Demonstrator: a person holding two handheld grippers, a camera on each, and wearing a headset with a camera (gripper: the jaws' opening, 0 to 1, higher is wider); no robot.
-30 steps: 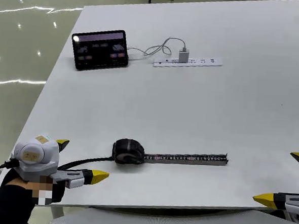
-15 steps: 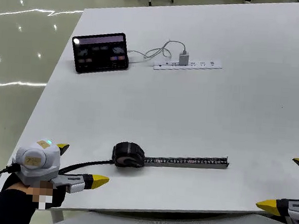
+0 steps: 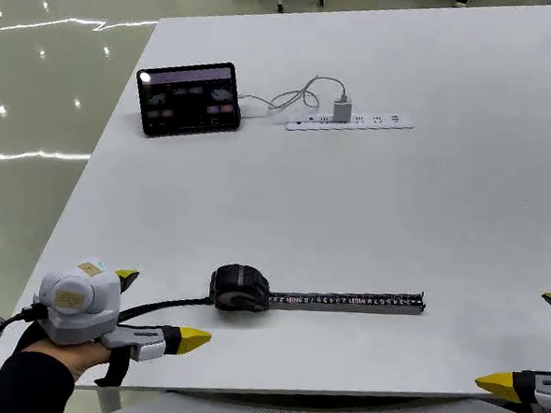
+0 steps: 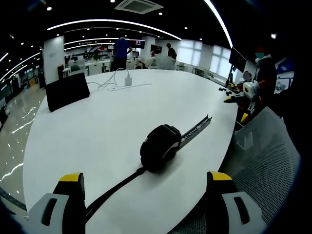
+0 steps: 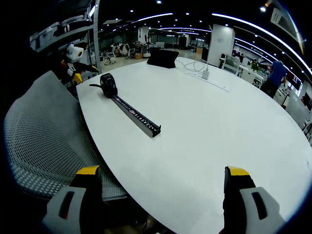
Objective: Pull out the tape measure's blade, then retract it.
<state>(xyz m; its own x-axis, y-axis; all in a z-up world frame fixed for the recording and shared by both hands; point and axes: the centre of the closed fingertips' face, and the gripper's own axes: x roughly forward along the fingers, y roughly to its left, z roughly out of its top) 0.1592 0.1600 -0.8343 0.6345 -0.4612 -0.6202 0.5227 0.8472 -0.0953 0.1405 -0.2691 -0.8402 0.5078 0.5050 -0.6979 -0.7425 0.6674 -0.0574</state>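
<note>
Item: tape measure, black case [image 3: 240, 288], lying on the white desk [image 3: 350, 211] near its front edge. The blade [image 3: 354, 302] is drawn out and flat on the surface. Long axis: runs across in front of the person, with the case at the left end and the hook [image 3: 422, 303] at the right end. A black strap [image 3: 162, 303] trails from the case toward the left gripper [image 3: 160, 306]. Left gripper: just beside the case on its strap side, low over the desk edge. Its yellow-tipped fingers [image 4: 72, 179] are spread wide and grasp nothing. In the left gripper view the case sits straight ahead between them, and the blade recedes beyond it. Right gripper [image 3: 526, 341]: at the front right, apart from the hook. Its fingers [image 5: 88, 171] are likewise spread and empty. In the right gripper view the hook end lies nearer than the case. Assessment: the pull-out looks done and the retraction is outstanding. The left gripper is the nearer to the case, the right the nearer to the hook. Other items: a tablet [image 3: 189, 98] propped at the far left, and a power strip [image 3: 351, 123] with a charger [image 3: 341, 107] and cable, all well apart from the tape.
</note>
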